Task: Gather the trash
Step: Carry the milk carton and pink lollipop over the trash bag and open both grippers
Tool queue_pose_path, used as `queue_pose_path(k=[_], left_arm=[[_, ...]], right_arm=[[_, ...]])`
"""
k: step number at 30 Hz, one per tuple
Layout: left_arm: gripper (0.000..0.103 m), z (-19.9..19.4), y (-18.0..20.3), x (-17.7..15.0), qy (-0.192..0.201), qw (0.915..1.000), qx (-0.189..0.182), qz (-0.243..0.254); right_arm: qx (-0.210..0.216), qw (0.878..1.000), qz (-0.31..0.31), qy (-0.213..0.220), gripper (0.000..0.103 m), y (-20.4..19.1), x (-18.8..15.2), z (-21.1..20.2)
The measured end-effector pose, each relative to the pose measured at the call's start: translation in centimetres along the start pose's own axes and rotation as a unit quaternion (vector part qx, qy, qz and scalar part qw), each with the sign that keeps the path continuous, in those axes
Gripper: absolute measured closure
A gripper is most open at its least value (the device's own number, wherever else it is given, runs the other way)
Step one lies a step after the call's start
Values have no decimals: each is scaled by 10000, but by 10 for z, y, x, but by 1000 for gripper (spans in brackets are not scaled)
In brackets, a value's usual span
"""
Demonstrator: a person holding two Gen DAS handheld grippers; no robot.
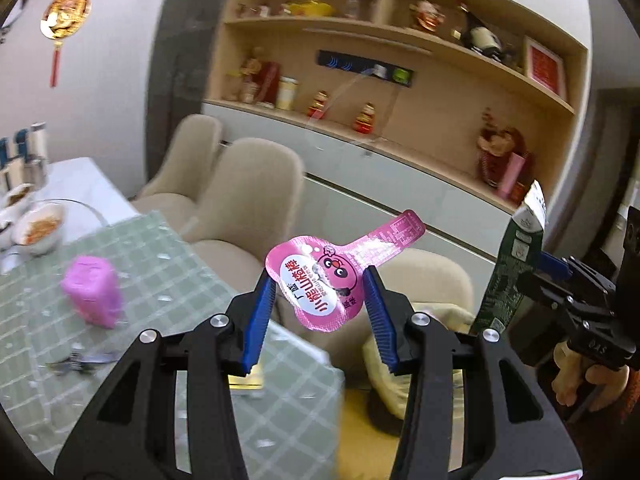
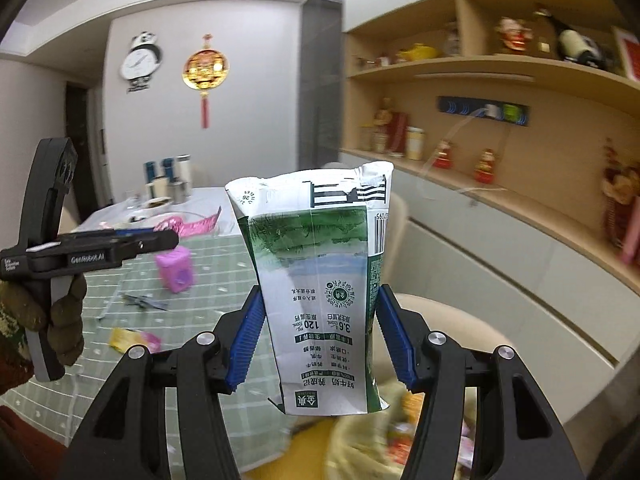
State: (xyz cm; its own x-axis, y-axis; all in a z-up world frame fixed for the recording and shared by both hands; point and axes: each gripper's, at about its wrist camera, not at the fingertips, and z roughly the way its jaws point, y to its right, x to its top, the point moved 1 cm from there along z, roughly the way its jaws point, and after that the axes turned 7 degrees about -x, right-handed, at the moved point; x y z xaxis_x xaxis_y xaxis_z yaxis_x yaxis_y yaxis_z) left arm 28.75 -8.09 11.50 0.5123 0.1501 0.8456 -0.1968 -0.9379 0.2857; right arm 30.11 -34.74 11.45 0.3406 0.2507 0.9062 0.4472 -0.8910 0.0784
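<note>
My left gripper (image 1: 320, 292) is shut on a pink snack wrapper (image 1: 332, 276) and holds it in the air past the table's corner. My right gripper (image 2: 320, 308) is shut on a green and white milk carton (image 2: 320, 280), held upside down above a yellowish bag (image 2: 360, 440) with trash in it. The carton (image 1: 508, 280) and right gripper (image 1: 532, 276) show at the right of the left wrist view. The left gripper (image 2: 172, 238) with the wrapper (image 2: 188, 226) shows at the left of the right wrist view.
A table with a green checked cloth (image 1: 160, 272) holds a pink box (image 1: 93, 290), a yellow and pink wrapper (image 2: 132, 340), a dark scrap (image 2: 144, 302), bowls of food (image 1: 38, 228) and bottles (image 2: 168, 178). Beige chairs (image 1: 248, 200) stand beside it. Wall shelves (image 1: 400, 60) are behind.
</note>
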Motion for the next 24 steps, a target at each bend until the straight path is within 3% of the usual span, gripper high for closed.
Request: queue_pose_path(k=[7, 24], left_arm=[[60, 69, 70, -16, -511, 9972, -515, 159], [60, 174, 142, -57, -1572, 9826, -927, 352]], right_arm=[[-493, 9983, 284, -134, 49, 77, -24, -16], [-1005, 9900, 883, -443, 49, 168, -71, -14]])
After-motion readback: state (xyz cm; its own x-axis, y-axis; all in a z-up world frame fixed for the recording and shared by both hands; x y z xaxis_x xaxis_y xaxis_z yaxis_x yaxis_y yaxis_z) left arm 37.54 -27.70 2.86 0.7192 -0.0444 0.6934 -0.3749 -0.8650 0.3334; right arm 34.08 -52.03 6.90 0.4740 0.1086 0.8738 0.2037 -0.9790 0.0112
